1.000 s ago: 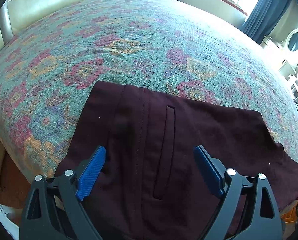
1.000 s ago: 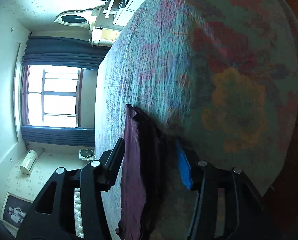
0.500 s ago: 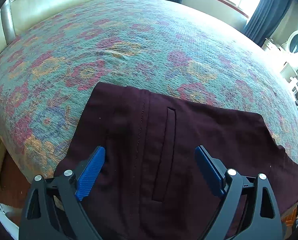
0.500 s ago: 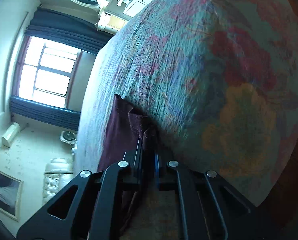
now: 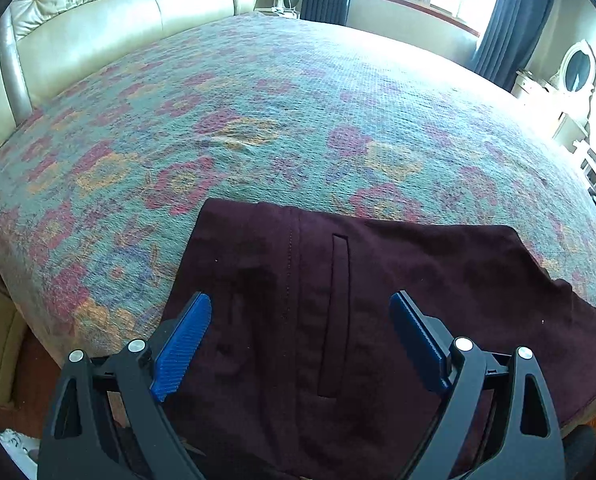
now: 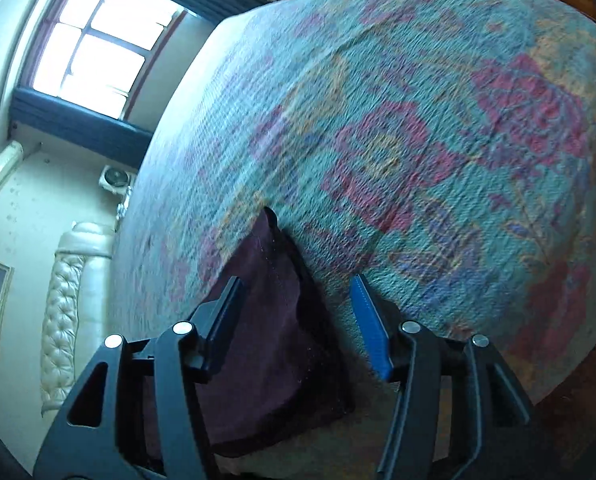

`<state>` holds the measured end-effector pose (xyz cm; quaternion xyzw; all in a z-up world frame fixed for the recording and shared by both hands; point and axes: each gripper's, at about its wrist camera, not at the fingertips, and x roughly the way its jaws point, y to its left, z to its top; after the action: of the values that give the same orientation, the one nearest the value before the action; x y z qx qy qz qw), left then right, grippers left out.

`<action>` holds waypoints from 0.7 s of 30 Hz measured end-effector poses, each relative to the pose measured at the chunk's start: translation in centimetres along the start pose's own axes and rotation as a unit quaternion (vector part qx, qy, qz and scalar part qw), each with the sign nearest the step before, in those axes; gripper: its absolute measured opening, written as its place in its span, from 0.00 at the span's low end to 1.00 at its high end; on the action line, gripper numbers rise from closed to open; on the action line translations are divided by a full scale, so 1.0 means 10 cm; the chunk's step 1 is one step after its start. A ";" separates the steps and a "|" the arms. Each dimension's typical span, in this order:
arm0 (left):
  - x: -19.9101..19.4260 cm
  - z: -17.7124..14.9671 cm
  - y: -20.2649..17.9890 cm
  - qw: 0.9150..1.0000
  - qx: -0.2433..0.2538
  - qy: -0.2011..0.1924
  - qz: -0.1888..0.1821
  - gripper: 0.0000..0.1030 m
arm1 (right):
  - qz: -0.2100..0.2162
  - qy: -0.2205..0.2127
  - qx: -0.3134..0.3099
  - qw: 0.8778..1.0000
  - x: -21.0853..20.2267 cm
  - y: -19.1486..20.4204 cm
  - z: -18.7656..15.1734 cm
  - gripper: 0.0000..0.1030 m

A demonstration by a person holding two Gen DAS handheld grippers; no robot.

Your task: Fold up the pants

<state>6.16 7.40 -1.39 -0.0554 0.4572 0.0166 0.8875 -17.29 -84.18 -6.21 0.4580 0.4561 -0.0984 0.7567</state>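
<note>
Lower edge of both views: each gripper's black frame fills the bottom, blue-padded fingers pointing up the frame.
Left gripper [image 5: 300,334]: fingers wide apart, holding nothing, poised above the maroon cloth.
Right gripper [image 6: 298,320]: fingers apart too, one on each side of a cloth edge, not closed on it.
Pants [image 5: 338,320]: dark maroon, spread flat at the near edge of the bed, lower centre of the left view; a slit pocket [image 5: 334,312] runs up the middle.
Pants end [image 6: 274,320]: lower centre of the right view, a folded-looking corner lying on the bedspread.
Step in hand, as I judge it: taking hold of the ends for a fold.
Doing it well: pinch every layer at the edge, lift both ends level, keep the cloth taut.
Bedspread [image 5: 258,120]: floral, stretching to the upper frame.
Headboard [image 5: 98,20]: cream, tufted, upper left.
</note>
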 end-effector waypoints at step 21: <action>0.18 -0.11 0.39 0.998 -0.030 0.046 -0.009 0.87 | -0.030 -0.001 -0.152 0.988 -0.66 1.58 -0.46 0.09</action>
<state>6.03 11.15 -3.83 -0.0867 0.4966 0.0199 0.8634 -14.81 -73.51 7.78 0.3238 0.4782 -0.0514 0.8147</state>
